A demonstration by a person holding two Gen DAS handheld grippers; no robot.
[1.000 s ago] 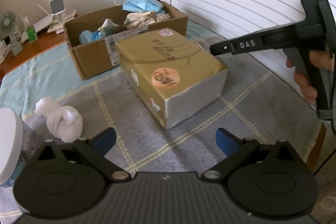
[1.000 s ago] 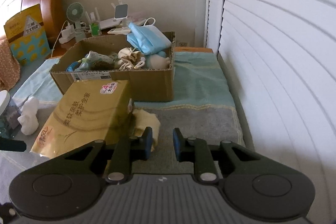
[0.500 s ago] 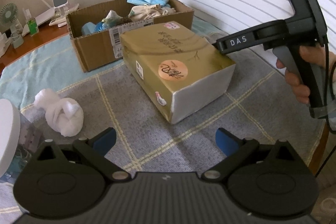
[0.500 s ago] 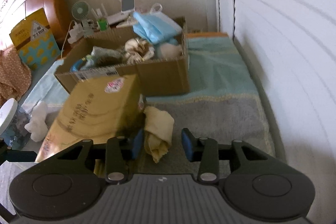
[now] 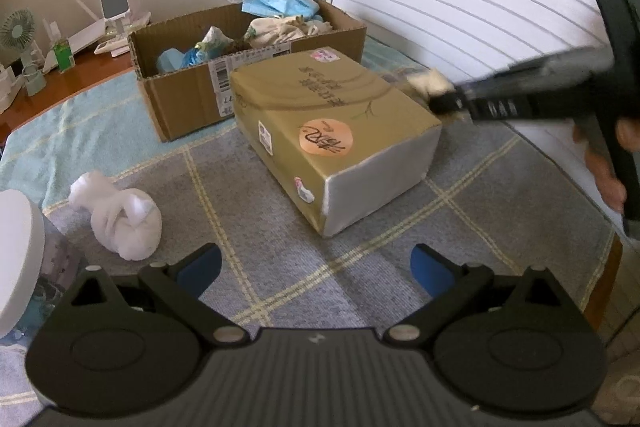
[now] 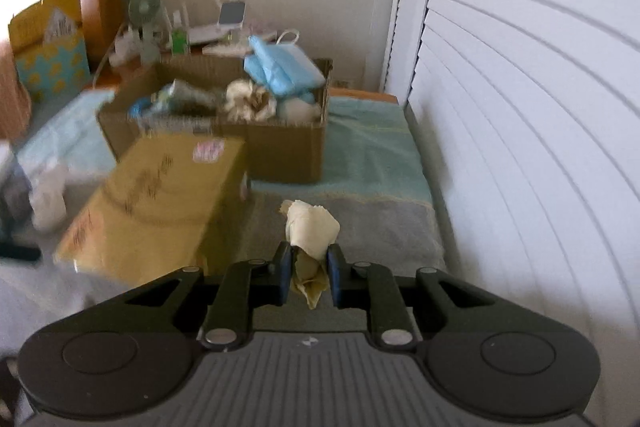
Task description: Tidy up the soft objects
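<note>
Pick-up step in hand, by the look of it: right gripper point(image 6: 307, 277) clamped on a cream-yellow crumpled cloth point(image 6: 311, 225), jaws just closed in on it, pads pinching the bundle at its lower part, with a small tail hanging below the pads and the bulk standing out ahead of them. In the left wrist view, same cloth point(image 5: 428, 83) showing as a pale lump at the tip of the right gripper point(image 5: 440, 101), just right of the far right corner of the gold tissue pack point(image 5: 336, 131) and seemingly clear of the bedcover, though blur hides whether any contact remains. Long axis of the cloth running along the fingers, near to far, loose end pointing away toward the cardboard box point(image 6: 280, 151); slight lean to the left at the top. Next move, as a judgement: carry up and forward over the near wall of the box, already holding blue packets and other soft items, then release above a free spot; enough lift needed to clear the rim and the tissue pack edge, and a firm pinch, since limp fabric may slip or snag. Left gripper point(image 5: 316, 265) wide, nothing between its blue pads, hanging above the grey checked bedcover point(image 5: 280, 259), with a white rolled cloth point(image 5: 120, 219) near on the left, not yet dealt with.
</note>
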